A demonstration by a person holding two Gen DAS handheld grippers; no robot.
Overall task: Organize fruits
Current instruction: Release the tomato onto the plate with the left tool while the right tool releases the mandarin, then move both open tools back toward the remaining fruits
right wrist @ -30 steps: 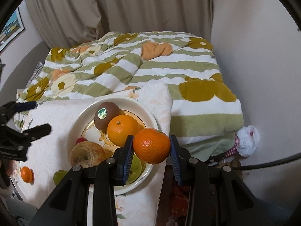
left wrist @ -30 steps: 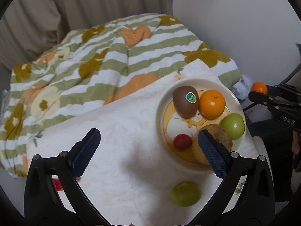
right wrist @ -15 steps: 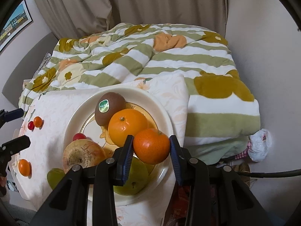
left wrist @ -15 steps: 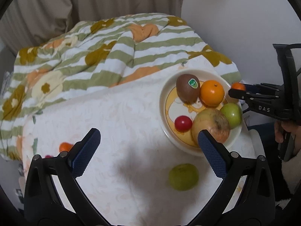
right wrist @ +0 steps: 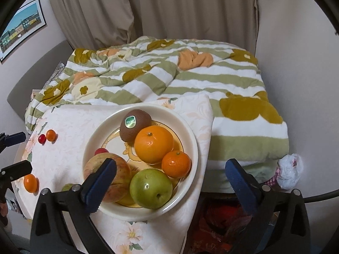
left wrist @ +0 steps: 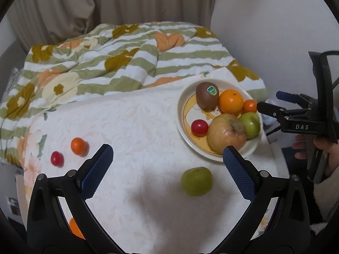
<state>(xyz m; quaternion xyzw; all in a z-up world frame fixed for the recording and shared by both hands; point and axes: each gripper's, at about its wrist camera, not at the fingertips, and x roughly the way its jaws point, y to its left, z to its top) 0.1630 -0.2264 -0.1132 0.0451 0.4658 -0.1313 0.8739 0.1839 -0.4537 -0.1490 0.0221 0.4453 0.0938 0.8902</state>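
Note:
A cream bowl (right wrist: 193,139) on the white tablecloth holds a kiwi (right wrist: 135,124), a large orange (right wrist: 153,144), a small mandarin (right wrist: 176,164), a green apple (right wrist: 150,187), a big yellowish apple (right wrist: 107,175) and a red tomato (left wrist: 199,127). My right gripper (right wrist: 169,182) hangs over the bowl's near rim. Its jaws are opening, and the mandarin lies in the bowl just ahead of them, untouched. My left gripper (left wrist: 168,171) stands open above the cloth, with a loose green fruit (left wrist: 196,181) lying near its right finger (left wrist: 239,175).
Loose on the cloth at the left are a small mandarin (left wrist: 78,146), a cherry tomato (left wrist: 56,158) and another mandarin (right wrist: 30,182). A striped floral quilt (left wrist: 127,63) lies behind the table. A white bag (right wrist: 289,170) sits by the wall.
My right gripper has let go of the small mandarin, which now rests in the bowl, and its jaws have spread wide. My left gripper has drifted left, bringing the loose fruits at the left into view.

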